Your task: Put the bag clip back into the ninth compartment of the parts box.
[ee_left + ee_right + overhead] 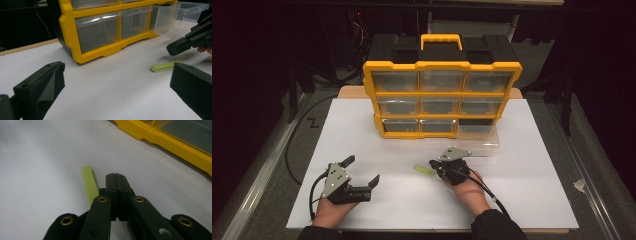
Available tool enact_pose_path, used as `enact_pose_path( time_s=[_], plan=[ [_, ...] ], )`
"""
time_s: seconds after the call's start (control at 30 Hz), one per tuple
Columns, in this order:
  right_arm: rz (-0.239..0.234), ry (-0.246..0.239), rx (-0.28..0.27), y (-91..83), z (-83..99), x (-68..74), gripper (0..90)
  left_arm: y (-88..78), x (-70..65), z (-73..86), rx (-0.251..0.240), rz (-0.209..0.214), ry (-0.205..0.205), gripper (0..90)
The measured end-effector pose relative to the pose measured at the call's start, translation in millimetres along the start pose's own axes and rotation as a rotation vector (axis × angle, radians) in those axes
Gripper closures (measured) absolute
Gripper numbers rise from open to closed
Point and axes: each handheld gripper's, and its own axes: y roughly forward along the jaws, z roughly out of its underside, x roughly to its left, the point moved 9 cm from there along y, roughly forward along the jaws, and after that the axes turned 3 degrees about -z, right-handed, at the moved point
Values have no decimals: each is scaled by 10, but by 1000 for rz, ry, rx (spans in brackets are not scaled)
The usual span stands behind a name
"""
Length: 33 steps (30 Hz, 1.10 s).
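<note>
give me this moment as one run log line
right gripper: shut, empty, beside green strip | left gripper: open, idle | bottom-right drawer: pulled out of organizer

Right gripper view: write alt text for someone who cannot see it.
The right gripper, jaws shut with nothing between them, points across a white table beside a flat yellow-green strip lying just to its left. A yellow organizer with clear drawers crosses the upper right corner.
</note>
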Motion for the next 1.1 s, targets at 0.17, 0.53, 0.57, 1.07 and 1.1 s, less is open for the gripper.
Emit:
enact_pose_path(
  time_s=[0.17,0.53,0.57,1.07,1.1],
  plan=[
    [2,-18,39,13,62,-3,900,1,-2,-3,-1,1,2,1],
    [-24,-39,68,9,116,89,900,-4,3,-12,-5,1,-2,1],
    [-27,-40,68,7,120,97,900,-5,4,-12,-5,1,-1,1],
    [-27,-11,37,-95,99,113,821,-13,13,-19,-8,0,-5,1],
    [-27,-9,34,-106,98,106,807,-13,13,-21,-9,0,-5,1]
  ],
)
